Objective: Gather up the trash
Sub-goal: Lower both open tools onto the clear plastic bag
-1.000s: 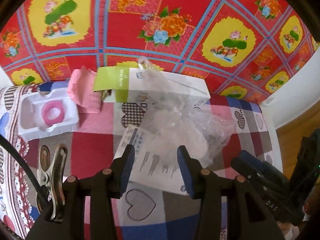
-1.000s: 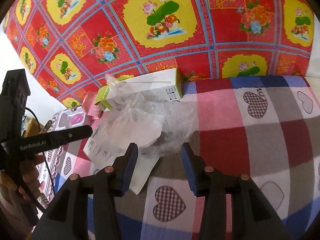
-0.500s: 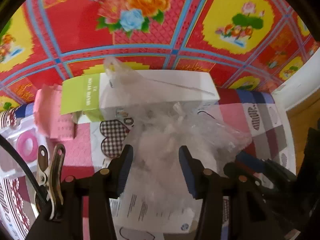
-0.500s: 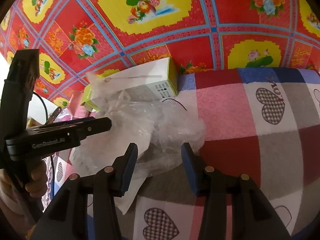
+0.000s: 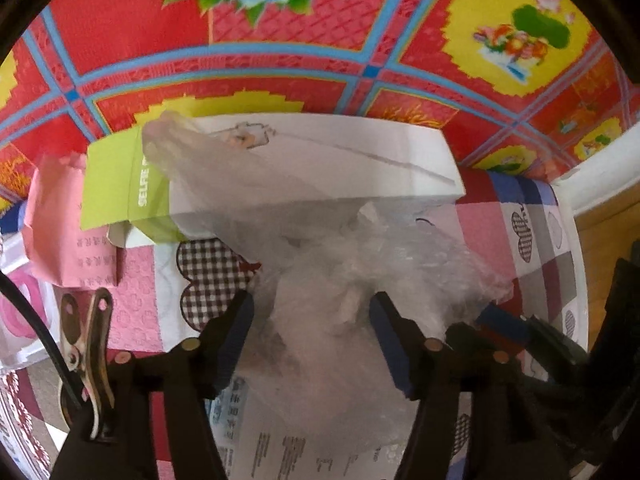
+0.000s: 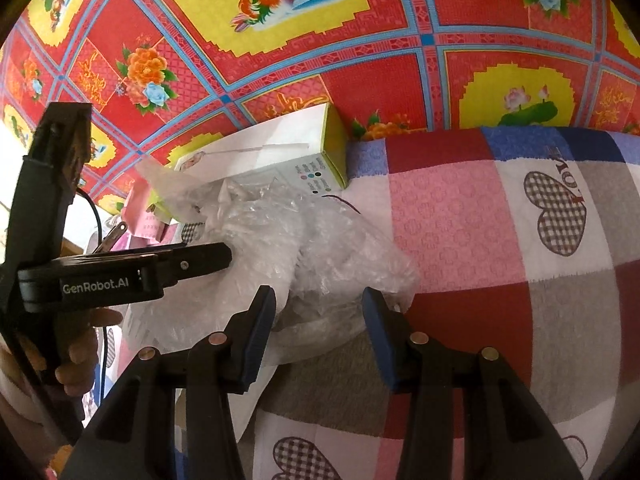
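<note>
A crumpled clear plastic bag (image 5: 328,264) lies on the checked heart-print cloth (image 6: 500,220), heaped over a printed paper sheet (image 5: 288,440). Behind it lies a white and green box (image 5: 320,160). My left gripper (image 5: 312,304) points steeply down with the bag between its jaws; they are opening and the pads stand clear of the plastic. In the right wrist view the bag (image 6: 280,240) shows its near edge between the apart jaws of my right gripper (image 6: 317,294), which do not press it. The left gripper's finger (image 6: 200,258) reaches in from the left.
A pink paper (image 5: 60,232) and a white tray holding a pink ring (image 5: 24,312) lie left of the box. A metal clip (image 5: 88,340) hangs by the left gripper. A red flowered wall cloth (image 6: 360,20) rises behind. A hand (image 6: 80,360) grips the left tool.
My left gripper came forward and down over the plastic bag and its jaws spread wider. My right gripper moved closer to the bag's near edge, jaws unchanged.
</note>
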Motion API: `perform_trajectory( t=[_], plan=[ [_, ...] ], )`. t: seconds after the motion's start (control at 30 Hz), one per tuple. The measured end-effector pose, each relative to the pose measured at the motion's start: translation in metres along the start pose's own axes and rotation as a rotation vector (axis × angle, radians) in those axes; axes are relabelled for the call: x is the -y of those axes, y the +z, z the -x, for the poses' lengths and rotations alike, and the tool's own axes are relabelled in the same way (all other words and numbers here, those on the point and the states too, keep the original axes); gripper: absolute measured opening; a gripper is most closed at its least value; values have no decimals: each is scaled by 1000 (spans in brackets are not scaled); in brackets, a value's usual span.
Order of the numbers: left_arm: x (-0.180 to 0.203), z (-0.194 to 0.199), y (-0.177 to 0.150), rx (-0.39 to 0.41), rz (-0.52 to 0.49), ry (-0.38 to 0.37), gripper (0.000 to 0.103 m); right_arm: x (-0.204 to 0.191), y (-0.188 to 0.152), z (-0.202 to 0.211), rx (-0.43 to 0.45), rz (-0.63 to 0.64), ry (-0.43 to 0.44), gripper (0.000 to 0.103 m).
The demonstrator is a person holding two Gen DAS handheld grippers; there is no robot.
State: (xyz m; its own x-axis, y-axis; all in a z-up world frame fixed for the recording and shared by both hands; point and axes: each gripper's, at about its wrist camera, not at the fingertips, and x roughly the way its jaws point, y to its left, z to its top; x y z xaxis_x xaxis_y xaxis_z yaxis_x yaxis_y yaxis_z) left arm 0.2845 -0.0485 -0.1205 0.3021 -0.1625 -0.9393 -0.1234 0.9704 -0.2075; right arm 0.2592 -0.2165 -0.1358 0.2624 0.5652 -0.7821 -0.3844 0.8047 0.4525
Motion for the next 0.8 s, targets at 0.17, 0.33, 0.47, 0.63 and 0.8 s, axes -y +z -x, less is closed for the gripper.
perform_trajectory(
  t=[0.17, 0.33, 0.47, 0.63, 0.8],
  plan=[
    [4, -6, 1, -15, -25, 11, 79, 0, 2, 0, -1, 10, 2, 46],
    [16, -12, -3, -8, -79, 10, 89, 0, 5, 0, -20, 26, 7, 46],
    [26, -18, -4, -21, -94, 9, 94, 6, 4, 12, -7, 36, 1, 47],
    [28, -22, -1, -64, -86, 5, 96, 9, 4, 25, 24, 57, -43, 48],
    [23, -18, -6, -89, -13, 9, 90, 16, 5, 31, 45, 52, -68, 59]
  ],
)
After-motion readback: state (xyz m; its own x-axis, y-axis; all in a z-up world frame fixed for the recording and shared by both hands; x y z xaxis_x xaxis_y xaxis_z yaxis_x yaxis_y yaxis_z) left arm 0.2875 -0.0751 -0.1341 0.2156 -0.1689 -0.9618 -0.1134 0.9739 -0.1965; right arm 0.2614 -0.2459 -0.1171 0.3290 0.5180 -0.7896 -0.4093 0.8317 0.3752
